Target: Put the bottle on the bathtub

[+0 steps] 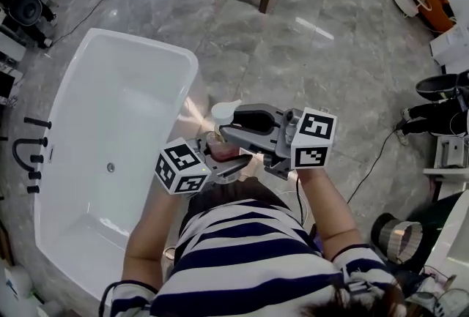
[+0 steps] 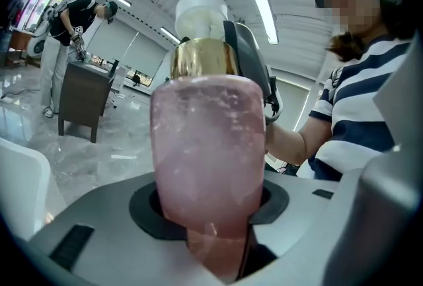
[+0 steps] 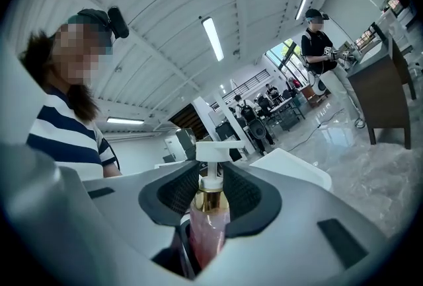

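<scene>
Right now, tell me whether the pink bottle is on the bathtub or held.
Held. The left gripper and right gripper both clamp the bottle, which is beside the bathtub and clear of its rim.

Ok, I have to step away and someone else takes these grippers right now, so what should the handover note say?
Left gripper: shut on the body of the pink pump bottle.
Right gripper: shut on the same bottle, just below its gold collar.
Bottle: held in the air beside the rim of the white bathtub, not on it.
Done: bottle is picked up.
Left: carry it over the rim, set it down, open both grippers.
</scene>
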The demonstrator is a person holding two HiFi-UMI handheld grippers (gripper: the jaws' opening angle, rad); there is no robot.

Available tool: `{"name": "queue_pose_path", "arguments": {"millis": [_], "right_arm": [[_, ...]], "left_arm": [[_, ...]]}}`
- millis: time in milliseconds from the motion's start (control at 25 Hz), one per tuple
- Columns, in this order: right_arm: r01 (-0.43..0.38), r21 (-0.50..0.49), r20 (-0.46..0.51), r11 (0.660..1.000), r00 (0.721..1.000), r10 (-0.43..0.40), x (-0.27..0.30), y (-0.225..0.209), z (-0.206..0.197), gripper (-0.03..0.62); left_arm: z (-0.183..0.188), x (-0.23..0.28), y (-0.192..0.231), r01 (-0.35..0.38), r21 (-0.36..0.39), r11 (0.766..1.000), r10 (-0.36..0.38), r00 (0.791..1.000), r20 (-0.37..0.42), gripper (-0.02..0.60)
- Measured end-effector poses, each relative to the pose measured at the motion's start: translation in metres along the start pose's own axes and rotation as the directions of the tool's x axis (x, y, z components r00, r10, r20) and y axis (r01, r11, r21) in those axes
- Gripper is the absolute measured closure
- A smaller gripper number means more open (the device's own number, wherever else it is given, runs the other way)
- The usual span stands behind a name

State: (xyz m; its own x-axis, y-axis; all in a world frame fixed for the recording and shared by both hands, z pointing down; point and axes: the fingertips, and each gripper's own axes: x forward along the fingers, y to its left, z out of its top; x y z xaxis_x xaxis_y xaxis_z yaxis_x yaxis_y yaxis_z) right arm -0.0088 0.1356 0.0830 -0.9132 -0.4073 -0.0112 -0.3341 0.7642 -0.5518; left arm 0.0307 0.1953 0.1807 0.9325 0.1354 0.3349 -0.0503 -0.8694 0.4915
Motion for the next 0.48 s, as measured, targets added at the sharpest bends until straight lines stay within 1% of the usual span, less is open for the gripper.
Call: {"name": "queue_pose_path", "arguments": {"millis": [280,480], "right_arm": [[-0.05,-0.02,-0.022,0.999,0.999,0.05,-0.021,-0.038,0.027,0.464],[-0.066,-0.014,-0.026,0.998,0.997,0.066,-0.025,-0.059,0.043,0.464]], "left_arm": [[0.033,0.033,0.032,-0.06,0.006,0.998,0.06,0.998,0.019,0.373],[0.051,0.044,0.05,-0.072,-0.017,0.997,0.072,0.997,0.032,0.373]]}}
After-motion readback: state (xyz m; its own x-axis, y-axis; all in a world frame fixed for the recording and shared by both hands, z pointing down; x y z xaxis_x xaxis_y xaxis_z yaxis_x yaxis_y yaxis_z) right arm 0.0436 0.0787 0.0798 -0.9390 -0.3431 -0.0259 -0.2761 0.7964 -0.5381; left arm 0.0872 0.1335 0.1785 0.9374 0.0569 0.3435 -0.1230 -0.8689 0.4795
